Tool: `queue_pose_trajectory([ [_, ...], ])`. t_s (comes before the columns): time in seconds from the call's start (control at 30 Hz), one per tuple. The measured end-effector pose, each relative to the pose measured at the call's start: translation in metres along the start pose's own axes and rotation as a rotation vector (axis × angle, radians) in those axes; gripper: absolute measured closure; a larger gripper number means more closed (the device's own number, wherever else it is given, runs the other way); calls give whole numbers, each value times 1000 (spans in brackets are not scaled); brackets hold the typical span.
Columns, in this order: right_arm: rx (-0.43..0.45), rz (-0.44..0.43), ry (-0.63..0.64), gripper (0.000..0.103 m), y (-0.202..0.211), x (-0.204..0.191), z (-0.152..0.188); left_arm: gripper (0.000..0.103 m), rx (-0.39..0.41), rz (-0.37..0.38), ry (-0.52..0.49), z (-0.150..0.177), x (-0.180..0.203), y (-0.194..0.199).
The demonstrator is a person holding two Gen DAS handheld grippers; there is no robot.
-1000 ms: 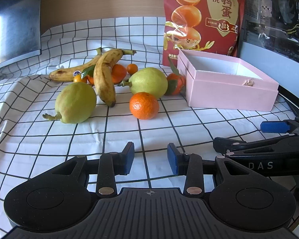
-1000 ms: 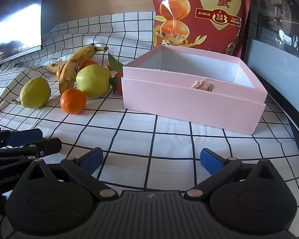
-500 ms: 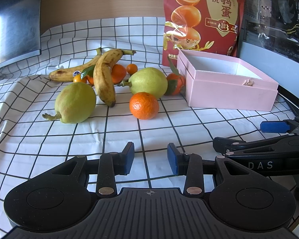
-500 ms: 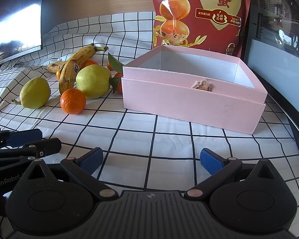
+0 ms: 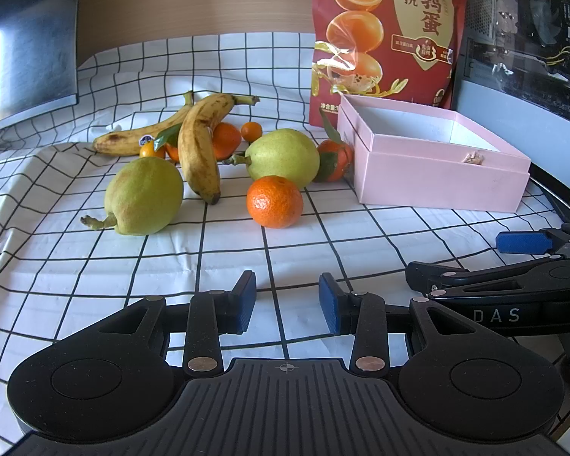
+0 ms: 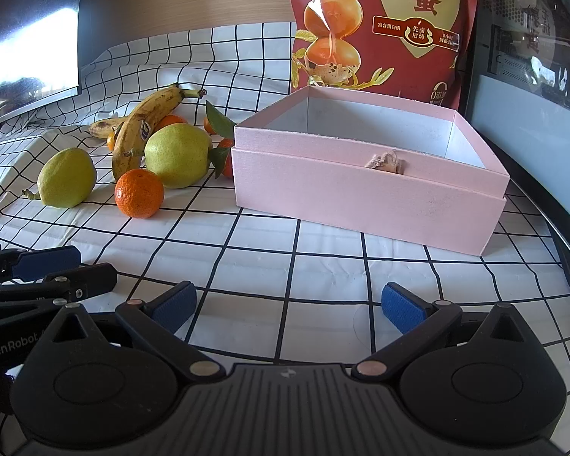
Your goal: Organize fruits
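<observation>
A pile of fruit lies on the checked cloth: two green pears point(image 5: 144, 197) point(image 5: 283, 157), two bananas point(image 5: 199, 144), a near mandarin point(image 5: 274, 201) and several smaller ones behind. An open, empty pink box point(image 5: 437, 174) stands to their right; it also shows in the right wrist view point(image 6: 364, 193). My left gripper point(image 5: 287, 302) is open and empty, low over the cloth short of the near mandarin. My right gripper point(image 6: 287, 306) is wide open and empty in front of the pink box. The fruit shows at left in the right wrist view point(image 6: 136, 192).
A tall red snack bag point(image 5: 387, 38) stands behind the box. A dark monitor point(image 5: 26, 38) is at the far left and a computer case point(image 5: 532, 57) at the right. The cloth rises in folds at the back left.
</observation>
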State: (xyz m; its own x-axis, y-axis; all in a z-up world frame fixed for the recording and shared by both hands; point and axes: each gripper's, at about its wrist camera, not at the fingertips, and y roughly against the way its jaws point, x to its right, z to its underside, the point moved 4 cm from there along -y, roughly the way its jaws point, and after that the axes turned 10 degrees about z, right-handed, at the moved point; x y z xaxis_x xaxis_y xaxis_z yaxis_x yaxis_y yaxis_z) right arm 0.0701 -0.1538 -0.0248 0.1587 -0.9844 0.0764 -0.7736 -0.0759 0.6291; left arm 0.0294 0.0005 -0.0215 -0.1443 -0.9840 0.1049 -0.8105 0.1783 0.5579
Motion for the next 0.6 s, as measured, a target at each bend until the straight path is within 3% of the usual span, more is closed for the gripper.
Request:
queue_pose_trajectory([
  [0.6, 4, 6, -5, 0, 2, 0, 1, 62, 0, 0, 0, 0, 0, 0],
])
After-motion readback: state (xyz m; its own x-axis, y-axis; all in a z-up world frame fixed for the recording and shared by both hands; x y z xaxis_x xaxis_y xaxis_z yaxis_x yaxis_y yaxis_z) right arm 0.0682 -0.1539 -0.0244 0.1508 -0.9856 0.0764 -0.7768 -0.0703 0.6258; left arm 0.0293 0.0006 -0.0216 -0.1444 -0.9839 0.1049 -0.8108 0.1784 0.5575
